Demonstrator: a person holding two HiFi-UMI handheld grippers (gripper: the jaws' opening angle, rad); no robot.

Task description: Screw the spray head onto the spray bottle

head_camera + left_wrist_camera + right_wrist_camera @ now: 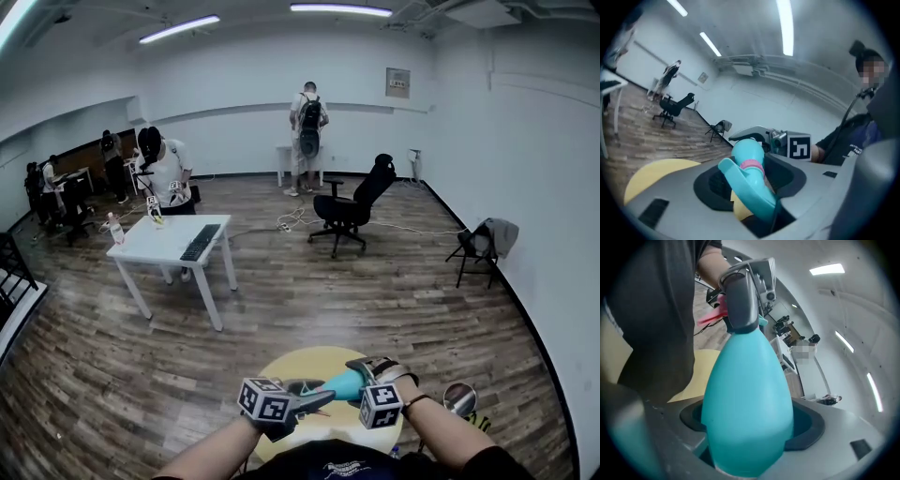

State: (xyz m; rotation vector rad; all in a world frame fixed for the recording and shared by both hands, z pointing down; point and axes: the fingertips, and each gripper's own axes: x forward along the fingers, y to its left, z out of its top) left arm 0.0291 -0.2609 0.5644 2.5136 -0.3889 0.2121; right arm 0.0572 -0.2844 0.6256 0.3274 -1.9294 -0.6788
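Observation:
Over a round yellow table (pixel 298 362) I hold a teal spray bottle (pixel 344 383) level between both grippers. My right gripper (pixel 364 379) is shut on the bottle's egg-shaped body (pixel 747 399), which fills the right gripper view. My left gripper (pixel 317 399) is shut on the teal spray head (pixel 751 190). The head's pink collar (pixel 751 164) sits against the bottle neck (pixel 746 150). In the right gripper view, the left gripper's grey finger (pixel 740 301) covers the head, and only a pink part (pixel 711 316) shows beside it.
A white table (pixel 159 246) with a keyboard (pixel 200 242) and a small bottle stands at the left, with a person behind it. A black office chair (pixel 352 210) is mid-room and a folding chair (pixel 478 247) stands at the right wall. More people stand further back.

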